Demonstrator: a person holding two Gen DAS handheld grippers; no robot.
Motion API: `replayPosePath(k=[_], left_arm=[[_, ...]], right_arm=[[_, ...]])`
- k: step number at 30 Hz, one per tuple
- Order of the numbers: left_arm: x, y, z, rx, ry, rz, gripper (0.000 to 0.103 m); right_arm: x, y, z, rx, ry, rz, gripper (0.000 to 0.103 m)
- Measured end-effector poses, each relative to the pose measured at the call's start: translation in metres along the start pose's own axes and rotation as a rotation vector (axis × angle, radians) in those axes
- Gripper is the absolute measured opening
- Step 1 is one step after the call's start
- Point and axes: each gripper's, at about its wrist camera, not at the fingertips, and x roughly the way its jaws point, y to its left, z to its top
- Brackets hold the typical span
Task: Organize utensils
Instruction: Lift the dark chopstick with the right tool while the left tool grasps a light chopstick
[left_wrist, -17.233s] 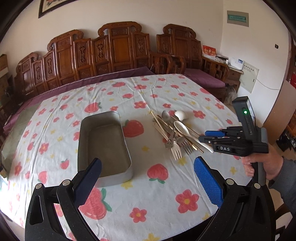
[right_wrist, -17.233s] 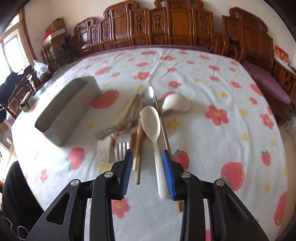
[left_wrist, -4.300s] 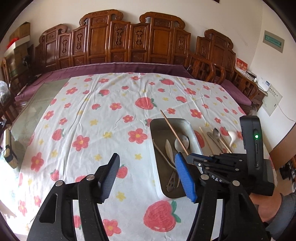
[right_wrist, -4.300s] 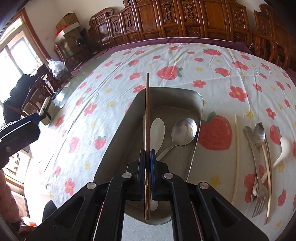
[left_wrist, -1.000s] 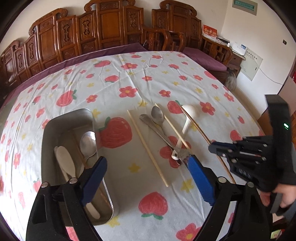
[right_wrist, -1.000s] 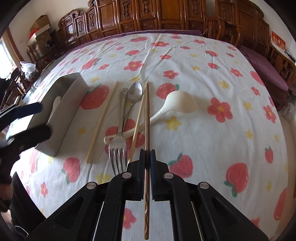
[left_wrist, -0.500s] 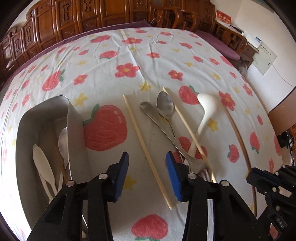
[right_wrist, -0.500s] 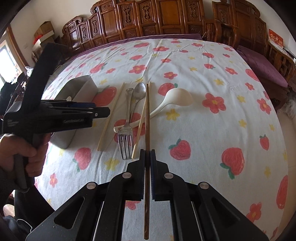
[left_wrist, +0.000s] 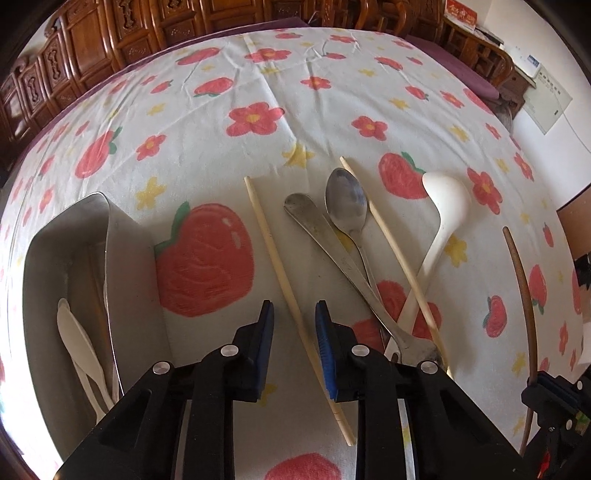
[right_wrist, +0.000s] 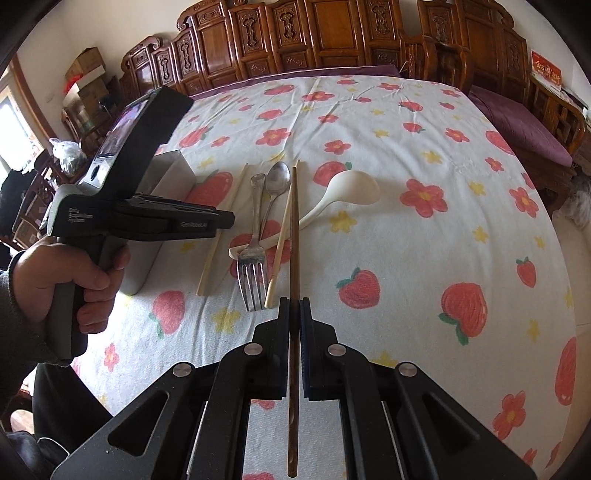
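My left gripper (left_wrist: 294, 318) points down at the tablecloth, its jaws closing around a pale chopstick (left_wrist: 275, 266) that lies between the blue pads without visible contact. My right gripper (right_wrist: 294, 304) is shut on a dark brown chopstick (right_wrist: 293, 229) held above the cloth. That dark chopstick (left_wrist: 522, 288) also shows at the right of the left wrist view. A fork (left_wrist: 325, 236), a metal spoon (left_wrist: 345, 201), a second pale chopstick (left_wrist: 391, 240) and a white ladle spoon (left_wrist: 445, 199) lie crossed on the cloth. The metal tray (left_wrist: 136, 277) at the left holds white spoons (left_wrist: 74, 332).
A person's hand (right_wrist: 74, 273) grips the left tool beside the tray (right_wrist: 173, 166). Carved wooden chairs (right_wrist: 332, 33) line the far side of the table. The flowered tablecloth (right_wrist: 424, 147) stretches away to the right and back.
My left gripper has come down and forward over the pale chopstick, and its jaws have narrowed from wide to close around it. The right gripper still holds the dark chopstick, barely moved.
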Motion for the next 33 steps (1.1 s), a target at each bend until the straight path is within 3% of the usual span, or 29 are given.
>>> replayPosePath(k=[2,4,13,33], left_arm=[[0.0,-0.001,-0.001,0.007,0.002,0.007,0.017],[0.0,0.0,0.0,0.008,0.008,0.001,0.006],[-0.01,0.016,-0.011,-0.035,0.012,-0.058,0.004],[-0.129,0.043,-0.054,-0.022,-0.222,-0.143,0.004]], right_arm=[[0.0,0.001,0.0,-0.005,0.002,-0.002,0.006],[-0.001,0.003,0.001,-0.005,0.0,-0.004,0.006],[-0.011,0.012,0.001,-0.012,-0.014,-0.011,0.006],[-0.045,0.045,0.022,-0.007,-0.103,0.0,0.006]])
